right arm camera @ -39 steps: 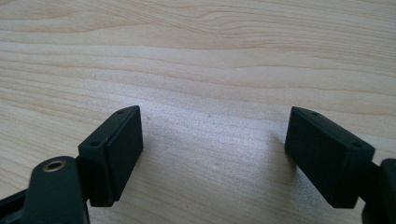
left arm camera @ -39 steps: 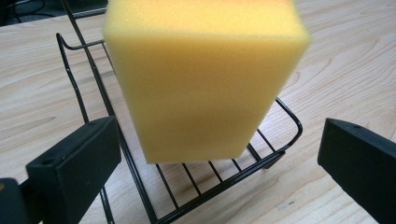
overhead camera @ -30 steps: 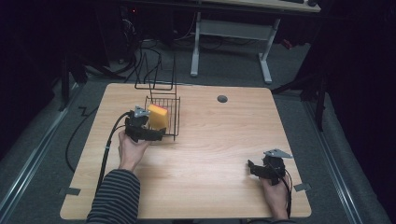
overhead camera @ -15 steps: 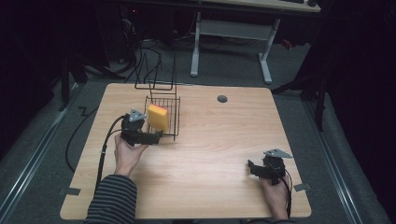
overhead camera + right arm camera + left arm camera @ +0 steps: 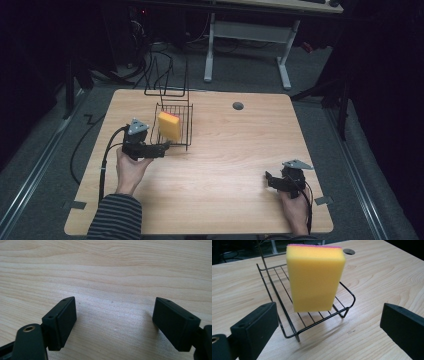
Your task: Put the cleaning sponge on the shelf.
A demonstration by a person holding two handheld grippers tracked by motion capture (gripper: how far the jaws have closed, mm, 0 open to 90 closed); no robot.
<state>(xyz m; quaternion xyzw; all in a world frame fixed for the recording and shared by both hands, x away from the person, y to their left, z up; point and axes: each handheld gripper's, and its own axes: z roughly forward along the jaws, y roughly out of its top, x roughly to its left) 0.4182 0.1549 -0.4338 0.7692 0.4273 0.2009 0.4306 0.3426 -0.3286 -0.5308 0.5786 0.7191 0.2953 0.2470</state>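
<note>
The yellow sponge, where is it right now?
In the high view the yellow sponge stands upright in the black wire rack on the table's left half, just ahead of the open left gripper, which is not touching it.

Your left forearm wears a long sleeve (image 5: 116, 219) in thin dark-and-grey stripes. Each hand carries a boxy black two-jaw gripper, left (image 5: 161, 148) and right (image 5: 269, 179), topped with a grey three-cornered plate (image 5: 136, 126). A black cable (image 5: 106, 160) trails from the left one along your arm. Up close, the jaws are matte black rectangular blocks with small screw holes, and a brass-ringed hole sits beside one.
</note>
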